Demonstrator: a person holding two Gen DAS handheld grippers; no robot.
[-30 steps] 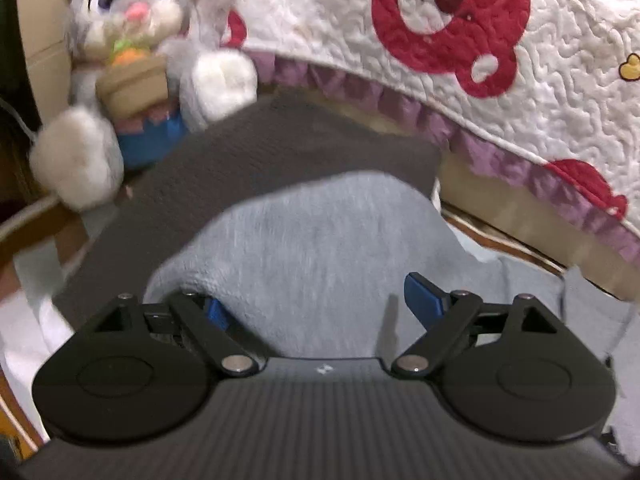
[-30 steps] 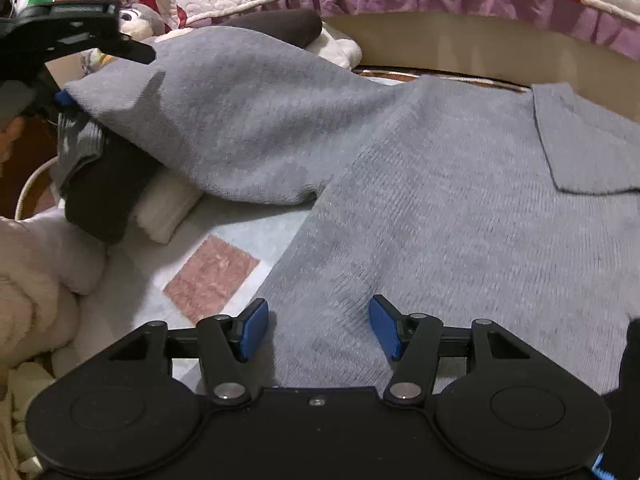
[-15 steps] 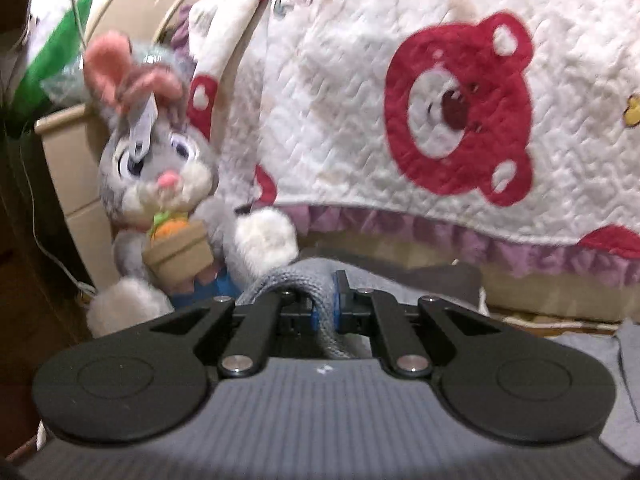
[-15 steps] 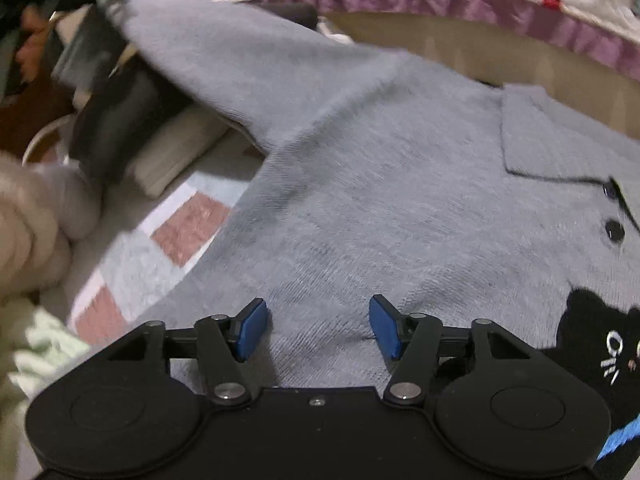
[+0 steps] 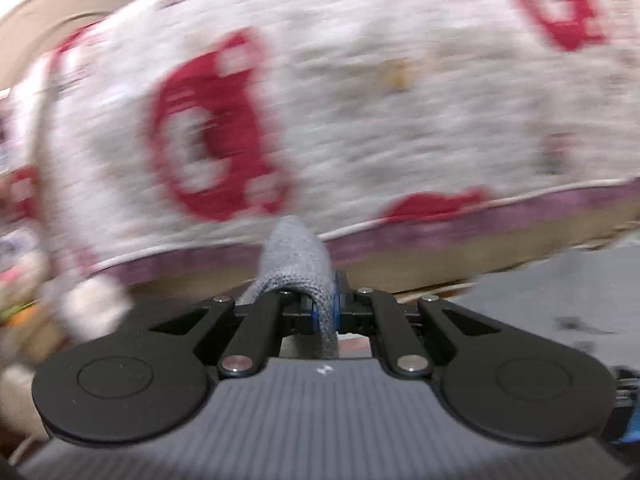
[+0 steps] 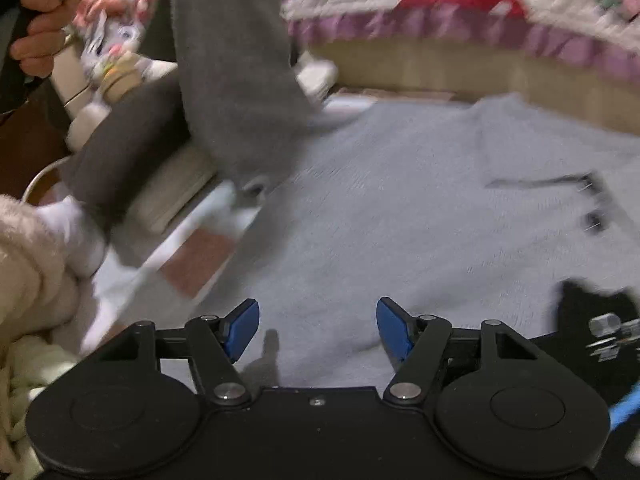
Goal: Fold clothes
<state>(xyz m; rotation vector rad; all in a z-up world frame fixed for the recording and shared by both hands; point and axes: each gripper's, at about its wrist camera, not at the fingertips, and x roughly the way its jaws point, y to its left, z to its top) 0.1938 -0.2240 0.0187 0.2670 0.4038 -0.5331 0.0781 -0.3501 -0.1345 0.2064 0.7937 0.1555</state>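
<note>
A grey knit sweater (image 6: 420,216) with a collar, dark buttons and a black cat patch (image 6: 596,304) lies spread on the bed. My left gripper (image 5: 325,312) is shut on the cuff of its grey sleeve (image 5: 296,264). In the right wrist view the sleeve (image 6: 236,80) hangs raised at the upper left, under the hand (image 6: 40,24) that holds the left gripper. My right gripper (image 6: 316,328) is open and empty, low over the sweater's body.
A white quilt with red bears and a purple frill (image 5: 360,112) hangs behind the bed. A plush rabbit (image 6: 112,52), a dark folded garment (image 6: 120,152) on a white one, and cream fleece (image 6: 28,268) lie at the left.
My left gripper closed on the sleeve cuff, lifted it and swung right across the quilt. The sleeve rose from lying flat to hanging. My right gripper stayed open over the sweater.
</note>
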